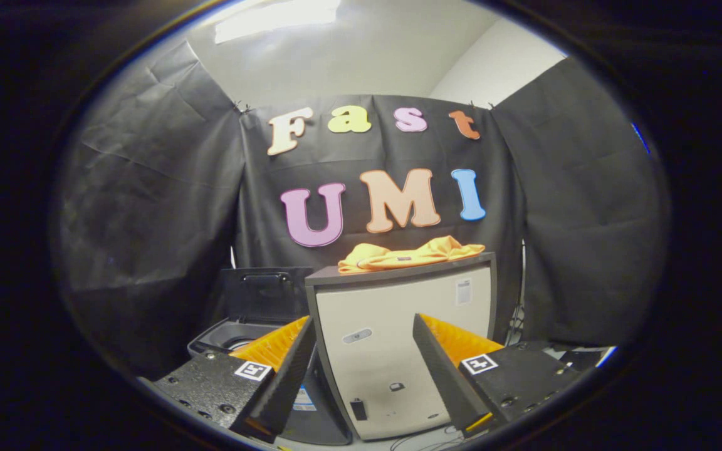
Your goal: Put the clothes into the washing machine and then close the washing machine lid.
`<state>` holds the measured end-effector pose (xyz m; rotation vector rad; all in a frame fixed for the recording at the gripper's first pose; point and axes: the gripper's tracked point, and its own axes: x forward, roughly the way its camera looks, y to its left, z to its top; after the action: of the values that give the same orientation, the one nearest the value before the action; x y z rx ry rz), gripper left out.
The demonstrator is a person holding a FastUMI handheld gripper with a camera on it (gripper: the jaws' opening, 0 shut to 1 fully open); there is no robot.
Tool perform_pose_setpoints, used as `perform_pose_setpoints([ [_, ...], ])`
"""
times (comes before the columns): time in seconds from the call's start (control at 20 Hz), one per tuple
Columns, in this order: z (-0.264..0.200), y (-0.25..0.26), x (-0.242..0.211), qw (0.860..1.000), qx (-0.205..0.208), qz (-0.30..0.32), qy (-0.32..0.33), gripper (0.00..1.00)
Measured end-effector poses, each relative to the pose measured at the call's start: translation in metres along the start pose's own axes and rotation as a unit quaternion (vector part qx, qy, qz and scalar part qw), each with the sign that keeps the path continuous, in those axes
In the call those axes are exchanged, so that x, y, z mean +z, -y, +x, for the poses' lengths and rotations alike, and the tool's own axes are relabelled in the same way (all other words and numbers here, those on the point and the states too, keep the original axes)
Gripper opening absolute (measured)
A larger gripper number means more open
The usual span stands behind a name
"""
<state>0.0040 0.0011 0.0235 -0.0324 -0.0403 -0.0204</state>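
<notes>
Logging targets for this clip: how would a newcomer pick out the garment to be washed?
Find the tall pale cabinet beyond the open tongs, which hold nothing. On its dark top lies a crumpled orange garment. Left of the cabinet and lower stands the dark washing machine with its lid raised; the garment is the one bright soft thing here.

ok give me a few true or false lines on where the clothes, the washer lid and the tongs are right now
1. The orange clothes lie on top of the pale cabinet. True.
2. The washing machine lid is closed. False: it stands open.
3. The tongs are shut on the clothes. False: they are open, holding nothing, short of the clothes.
4. The washing machine sits beside the cabinet, lower than its top. True.
</notes>
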Motion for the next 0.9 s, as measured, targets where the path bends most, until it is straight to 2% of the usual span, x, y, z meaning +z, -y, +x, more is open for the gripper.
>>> perform_pose_setpoints([
  [0.25, 0.02, -0.013, 0.021, 1.0, 0.001, -0.01, 0.005, 0.94],
  [0.55, 0.064, -0.032, 0.053, 1.0, 0.009, -0.004, -0.017, 0.94],
  [0.65, 0.081, -0.028, 0.066, 1.0, 0.0, -0.008, -0.021, 0.94],
  [0.8, 0.112, -0.029, 0.089, 1.0, 0.002, 0.016, -0.024, 0.94],
  [0.9, 0.135, -0.032, 0.104, 0.998, 0.022, 0.042, -0.032, 0.94],
])
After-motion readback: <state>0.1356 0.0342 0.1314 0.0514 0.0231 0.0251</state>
